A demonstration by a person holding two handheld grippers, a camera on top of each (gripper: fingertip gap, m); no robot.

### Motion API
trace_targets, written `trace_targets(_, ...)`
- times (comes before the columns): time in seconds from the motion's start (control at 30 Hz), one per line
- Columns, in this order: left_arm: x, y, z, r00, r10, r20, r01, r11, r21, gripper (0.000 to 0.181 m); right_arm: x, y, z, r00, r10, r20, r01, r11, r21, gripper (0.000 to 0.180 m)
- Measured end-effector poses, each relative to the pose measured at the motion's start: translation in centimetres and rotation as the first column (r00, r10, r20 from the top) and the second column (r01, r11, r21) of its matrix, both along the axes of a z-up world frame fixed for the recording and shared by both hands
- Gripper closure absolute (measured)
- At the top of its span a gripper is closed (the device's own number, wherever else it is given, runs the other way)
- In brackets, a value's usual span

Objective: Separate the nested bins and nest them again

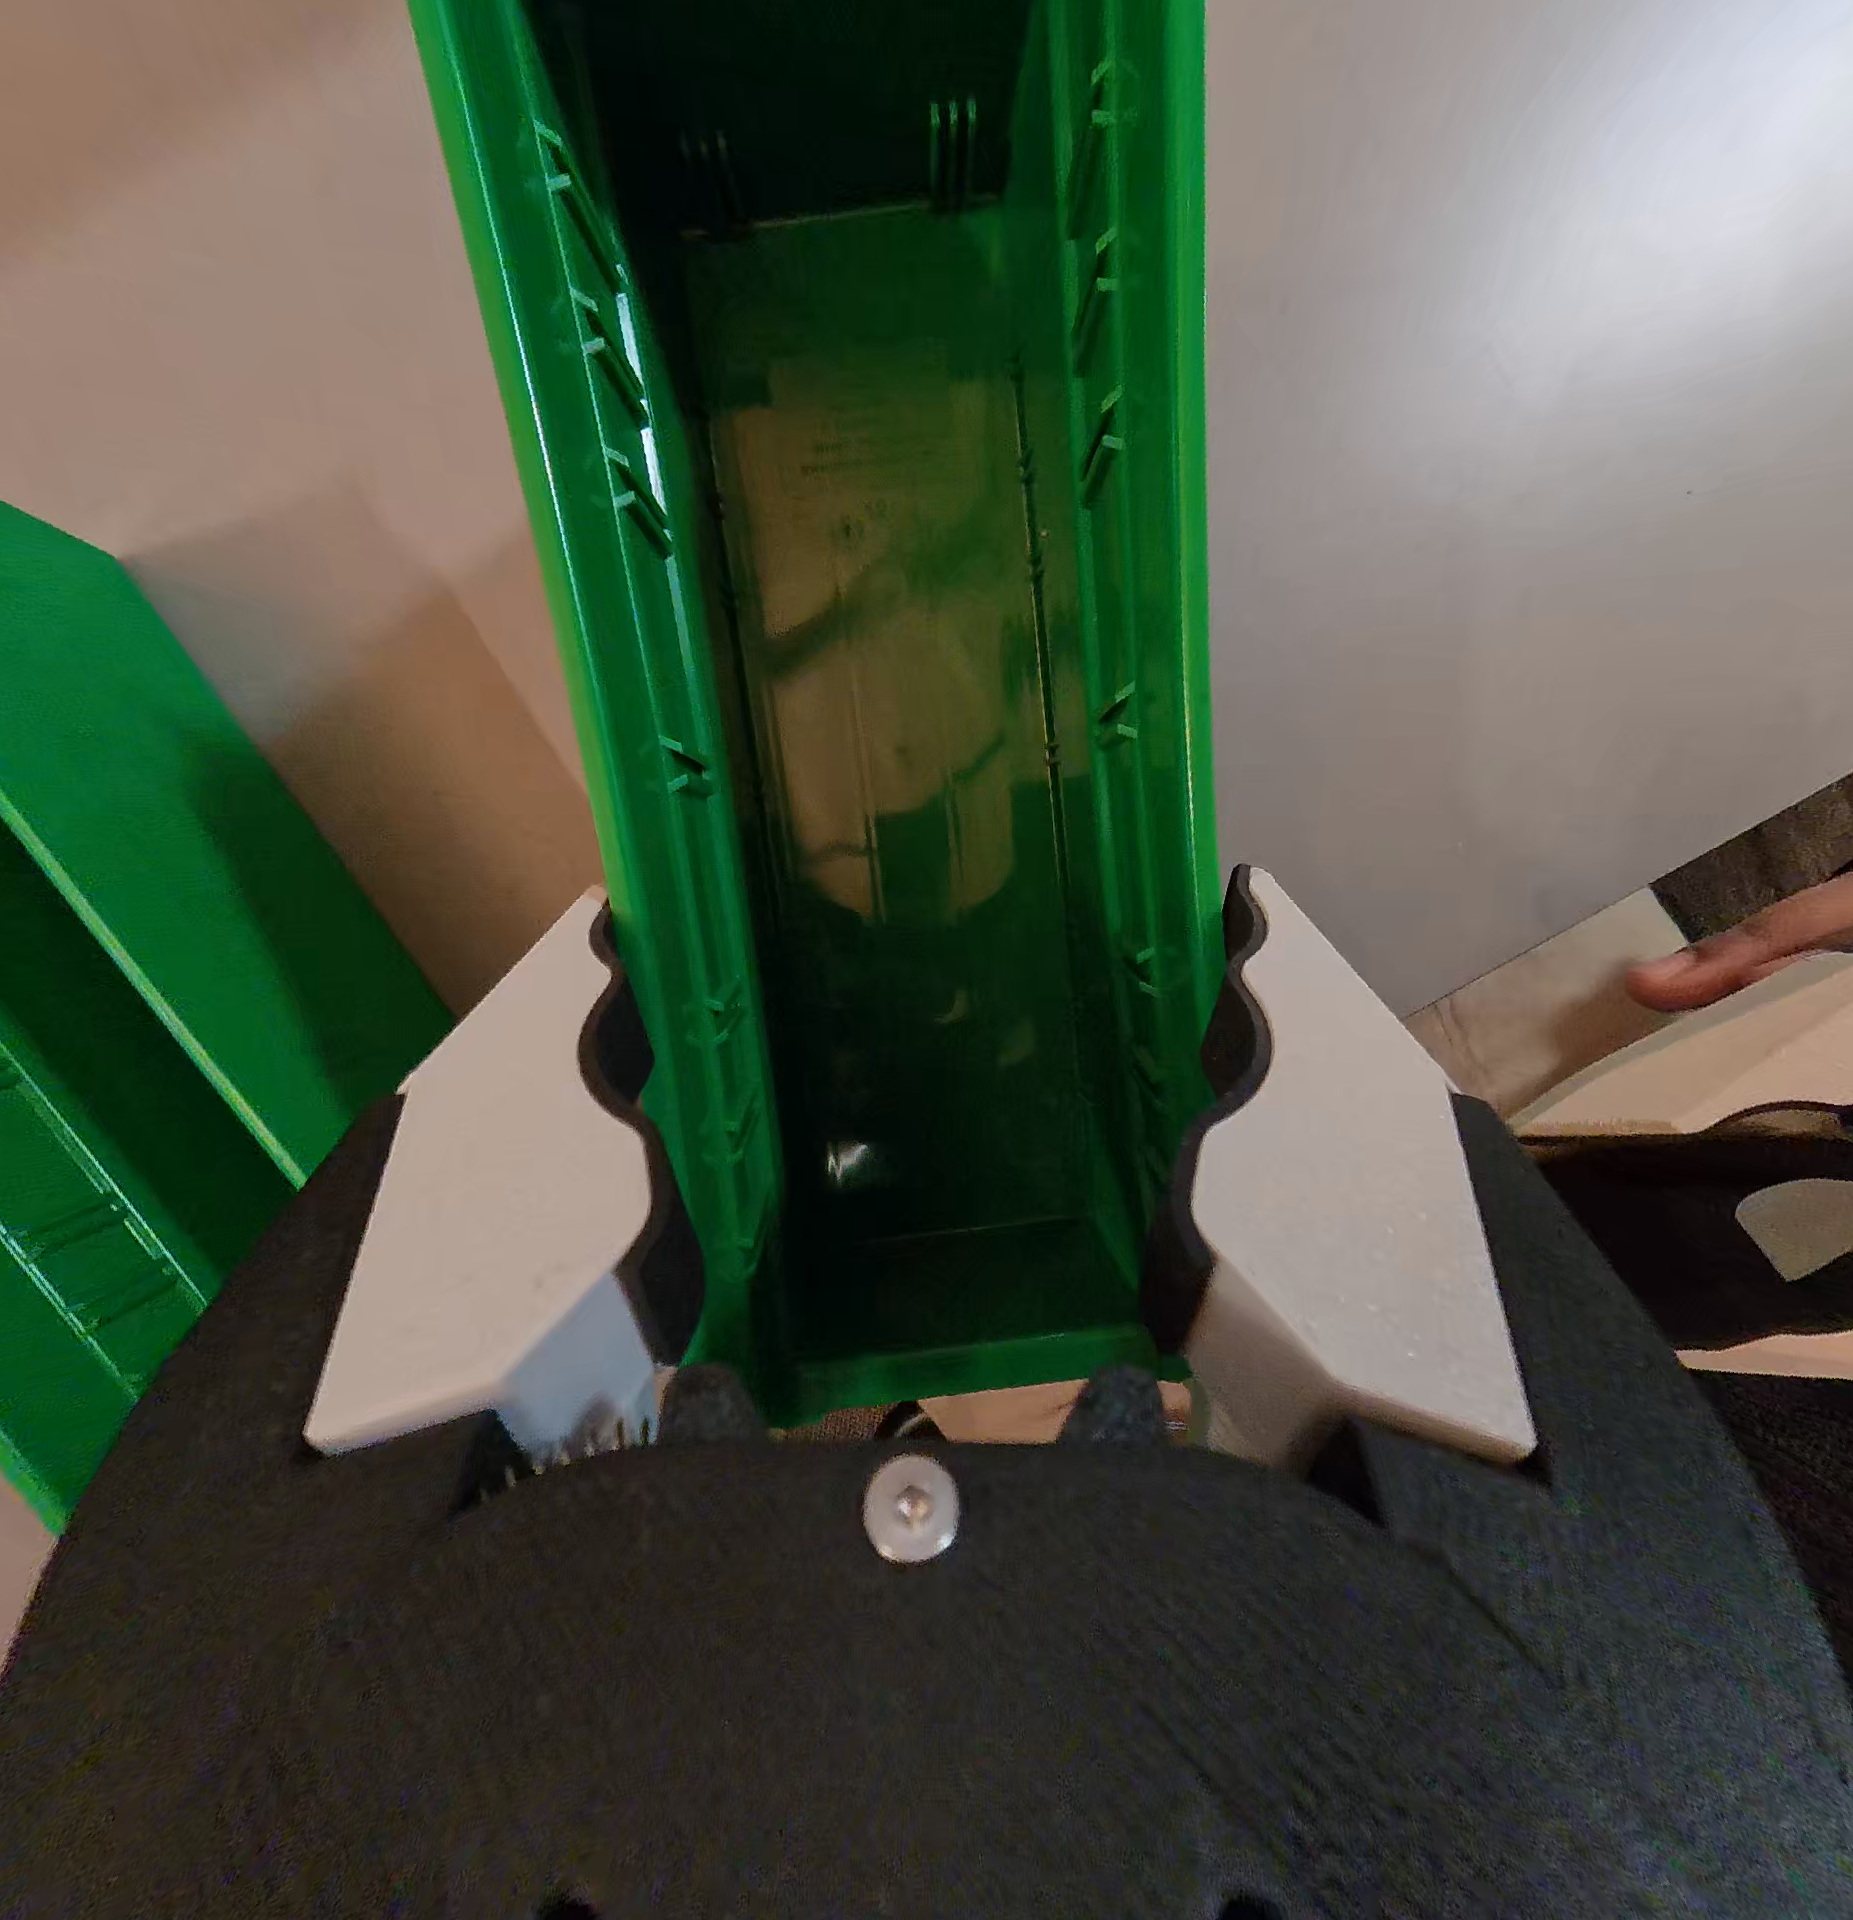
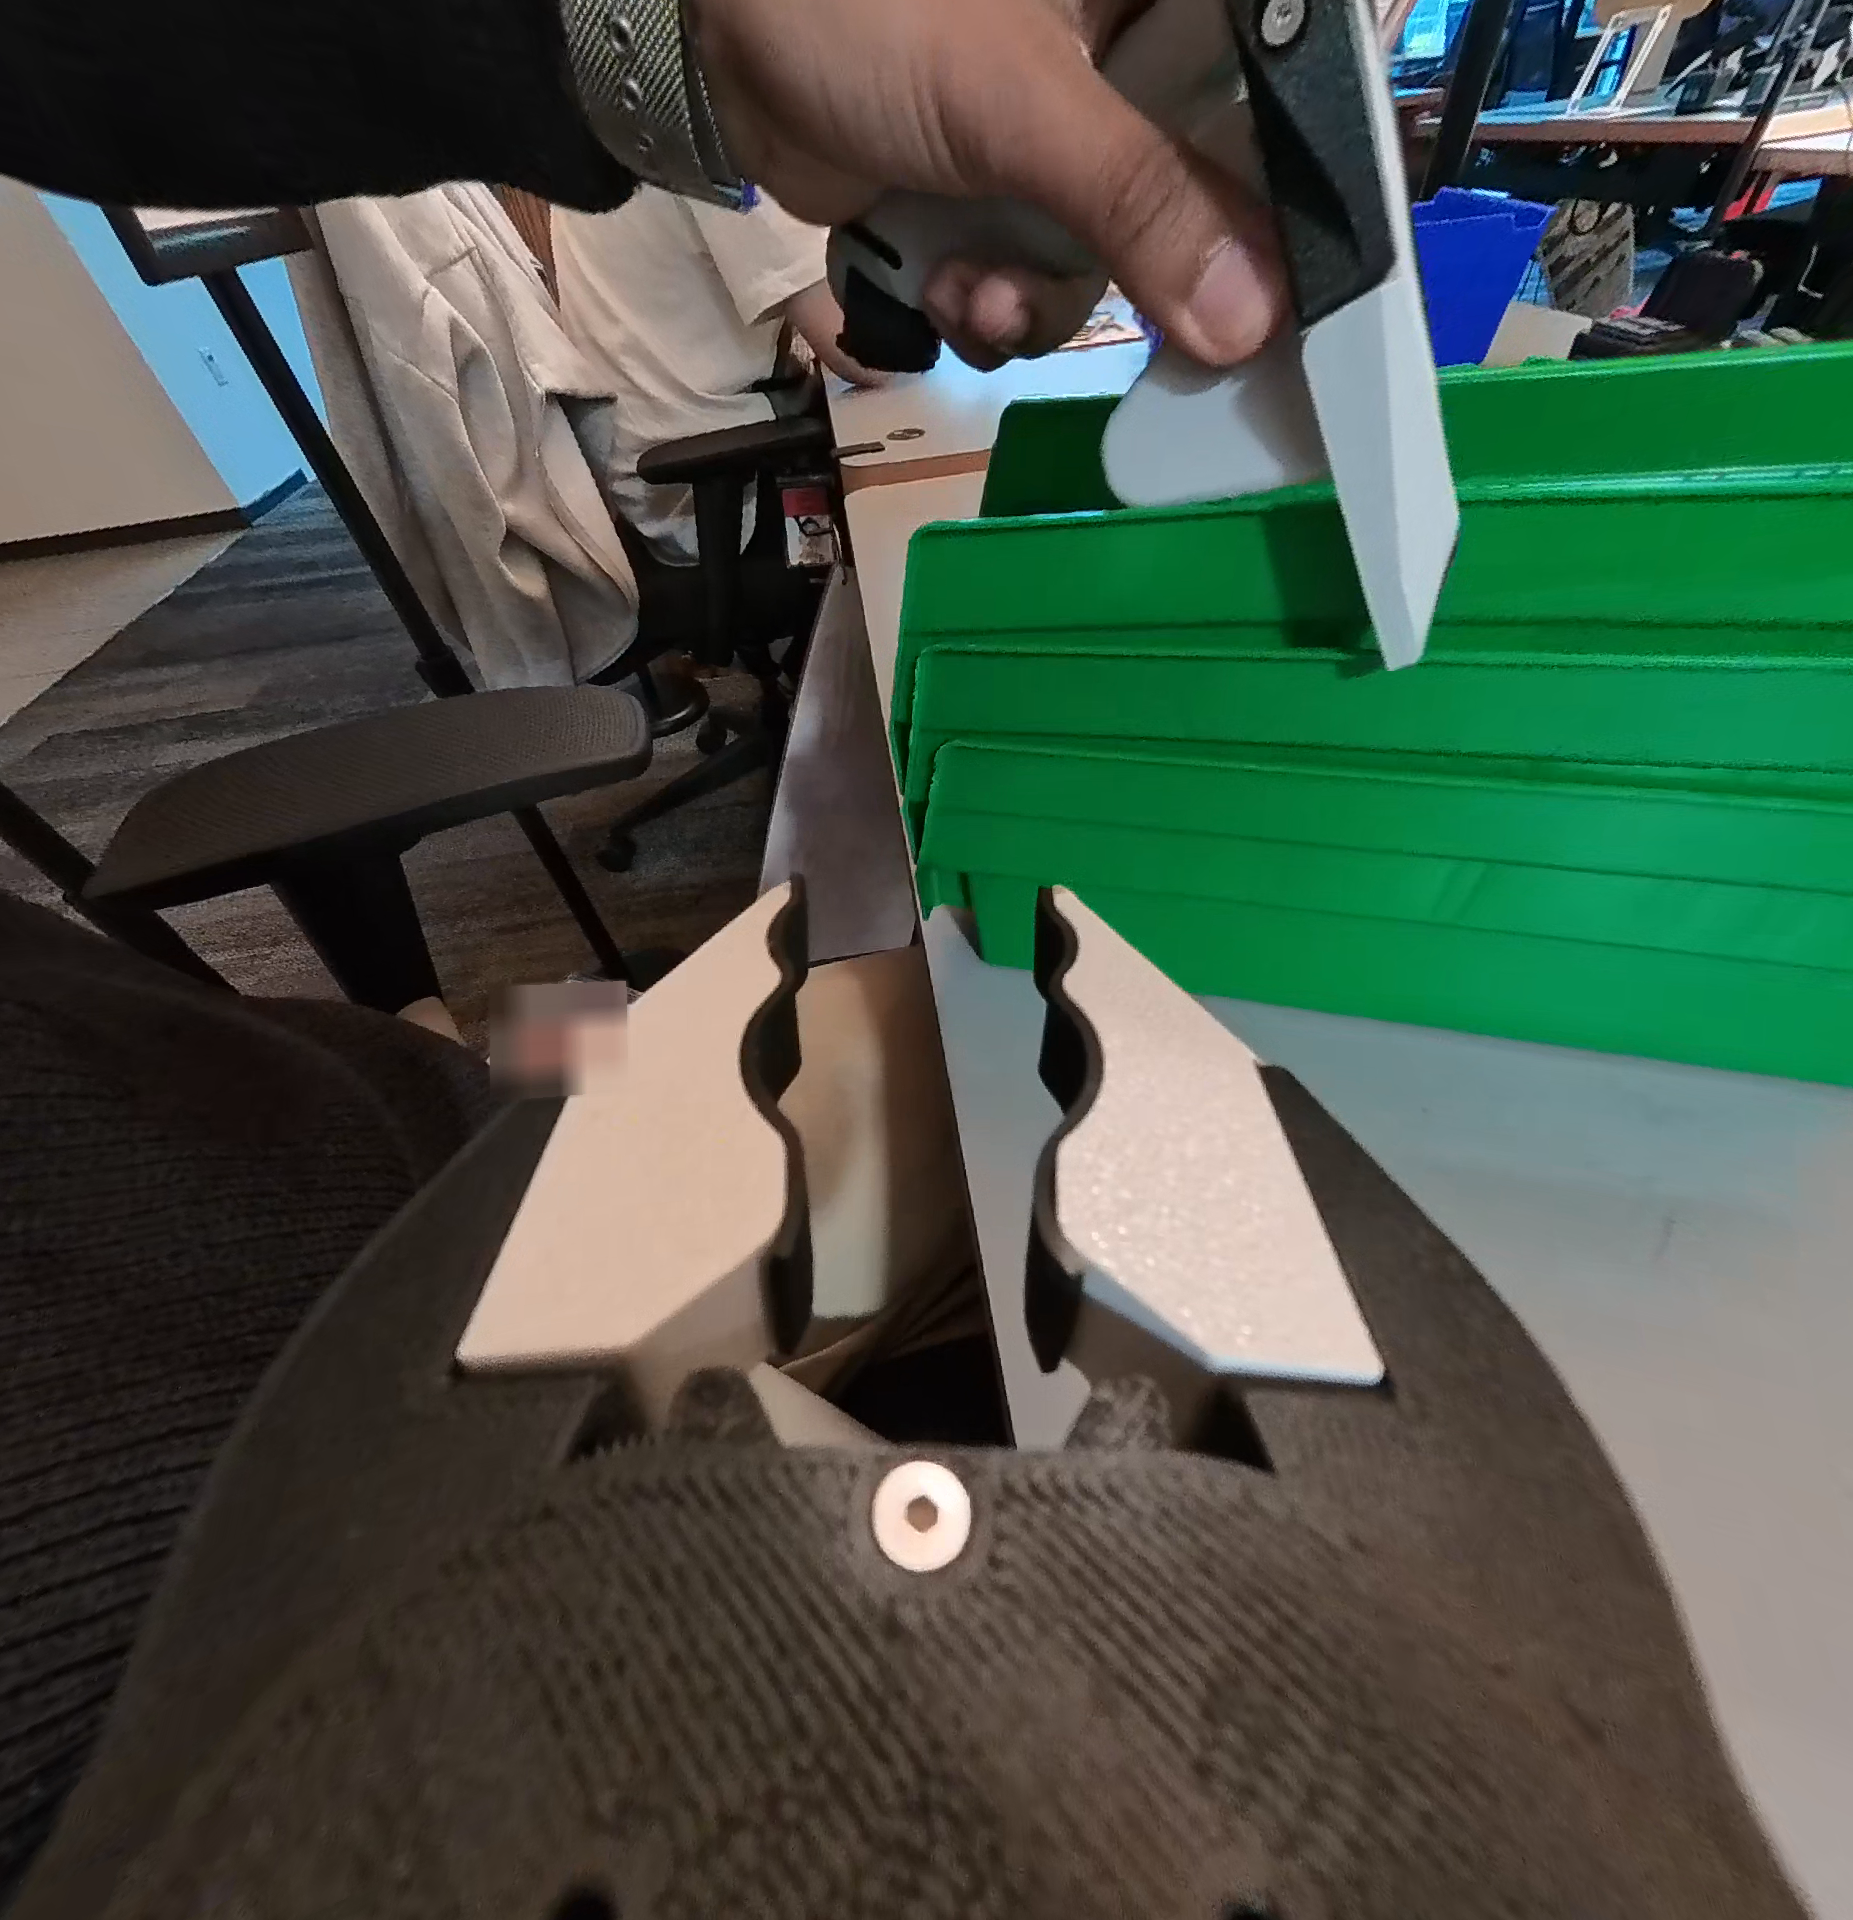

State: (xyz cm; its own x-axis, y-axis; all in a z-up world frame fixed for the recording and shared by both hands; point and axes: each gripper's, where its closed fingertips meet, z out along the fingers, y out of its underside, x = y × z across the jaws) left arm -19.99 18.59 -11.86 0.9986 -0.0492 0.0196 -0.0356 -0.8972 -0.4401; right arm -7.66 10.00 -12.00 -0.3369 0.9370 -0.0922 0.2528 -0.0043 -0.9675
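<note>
Green plastic fills your left gripper point(image 1: 927, 1122): its fingers clamp a long narrow bin point(image 1: 901, 644) reaching toward twelve o'clock. Your right gripper point(image 2: 917, 1101) gapes empty at the table point(image 2: 1524, 1247) edge, stacked bins point(image 2: 1421, 790) at two o'clock.

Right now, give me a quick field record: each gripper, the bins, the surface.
left gripper: shut on green bin, fingers clamp its two long walls at one end, open side toward camera
right gripper: open, empty, at the table edge
bin stack: green, nested, on table beside right gripper
other green bin: left of held bin
table: grey
</note>
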Motion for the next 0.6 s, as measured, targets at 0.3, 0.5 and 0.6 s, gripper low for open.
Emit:
trace_targets(0.3, -0.01, 0.09, -0.49, 1.000, 0.001, -0.012, -0.002, 0.998, -0.063, 0.067, 0.00, -0.25, -0.22, 1.000, 0.003, 0.008, -0.003, 1.000, 0.010, 0.137)
trace_targets(0.5, 0.02, -0.02, -0.61, 1.000, 0.012, -0.012, -0.013, 0.996, -0.086, 0.065, 0.12, -0.38, 0.01, 1.000, 0.002, -0.001, -0.002, 1.000, 0.024, 0.137)
trace_targets(0.6, 0.16, 0.03, -0.74, 1.000, 0.025, -0.013, -0.026, 0.995, -0.094, 0.056, 0.19, -0.37, 0.08, 1.000, 0.000, -0.004, 0.000, 1.000, 0.030, 0.137)
